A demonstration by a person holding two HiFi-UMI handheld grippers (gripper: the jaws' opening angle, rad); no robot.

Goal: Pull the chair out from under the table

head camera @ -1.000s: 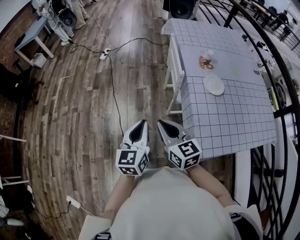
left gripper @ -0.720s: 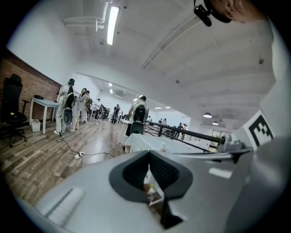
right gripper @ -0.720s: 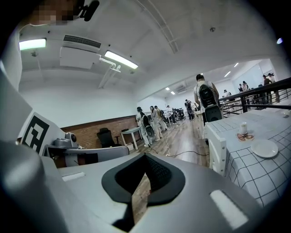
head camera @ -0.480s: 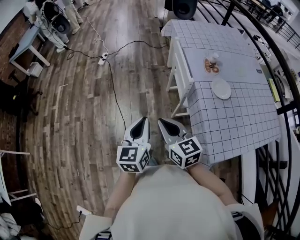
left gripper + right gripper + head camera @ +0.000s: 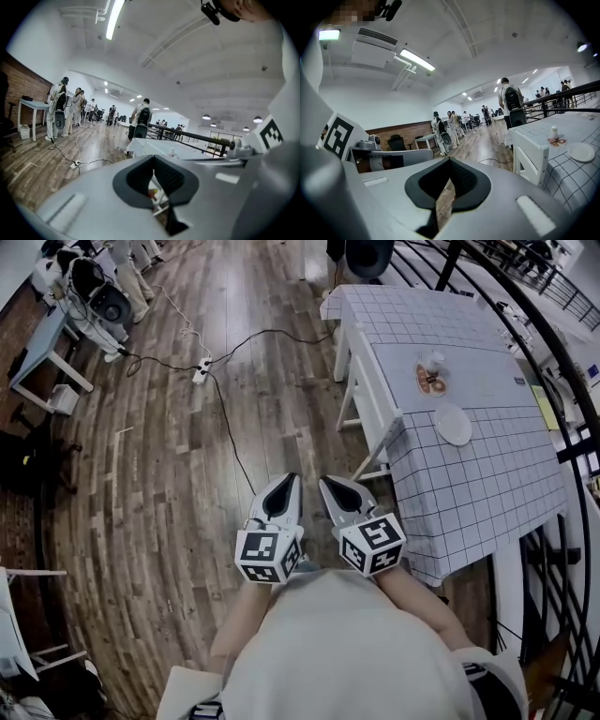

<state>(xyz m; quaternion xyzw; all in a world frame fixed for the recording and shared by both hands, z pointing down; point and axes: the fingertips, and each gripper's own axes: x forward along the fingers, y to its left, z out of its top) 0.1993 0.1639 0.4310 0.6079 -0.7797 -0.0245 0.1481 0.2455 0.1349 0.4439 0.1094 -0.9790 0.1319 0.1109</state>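
- Nothing done yet: white chair [image 5: 368, 404] tucked in at the left edge of the checked-cloth table [image 5: 469, 493], far and right of both grippers.
- Left gripper [image 5: 287, 486] and right gripper [image 5: 328, 487] side by side near the body, well apart from the chair, both with jaws pressed together, holding nothing.
- Left to do: reach the chair back, grip it, draw it out leftward over the wood floor [image 5: 187, 474].
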